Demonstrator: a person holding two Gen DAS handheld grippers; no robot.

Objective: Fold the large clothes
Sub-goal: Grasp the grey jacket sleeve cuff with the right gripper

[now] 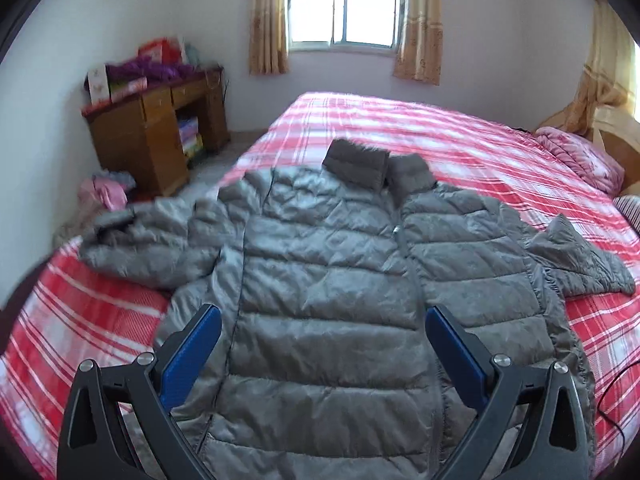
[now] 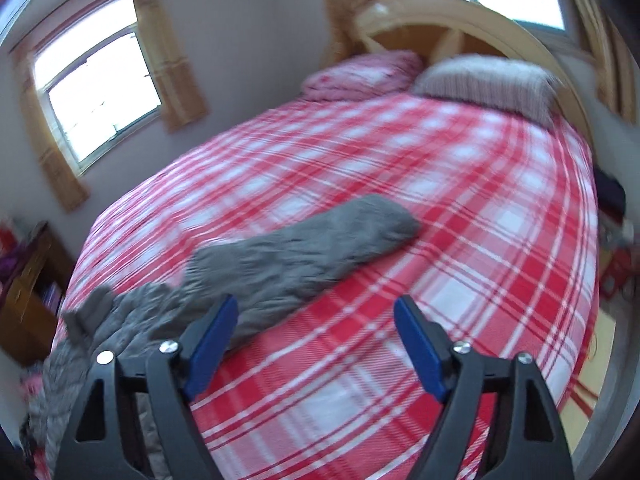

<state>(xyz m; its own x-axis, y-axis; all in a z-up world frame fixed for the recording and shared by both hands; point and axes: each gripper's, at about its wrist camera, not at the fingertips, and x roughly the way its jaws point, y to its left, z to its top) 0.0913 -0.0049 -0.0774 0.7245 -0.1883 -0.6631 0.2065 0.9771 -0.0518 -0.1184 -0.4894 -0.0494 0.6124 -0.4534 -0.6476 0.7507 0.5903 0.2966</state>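
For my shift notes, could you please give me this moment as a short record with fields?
garment: grey puffer jacket, front up, zipped, collar away from the camera
sleeves: both spread out sideways; one sleeve lies flat on the cover
surface: red plaid bed cover
left gripper: open, above the jacket's lower body, holding nothing
right gripper: open, above the cover beside the sleeve, holding nothing
folding: not started

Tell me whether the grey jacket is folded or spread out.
Spread out: the grey jacket lies flat on the plaid bed, both sleeves extended sideways.
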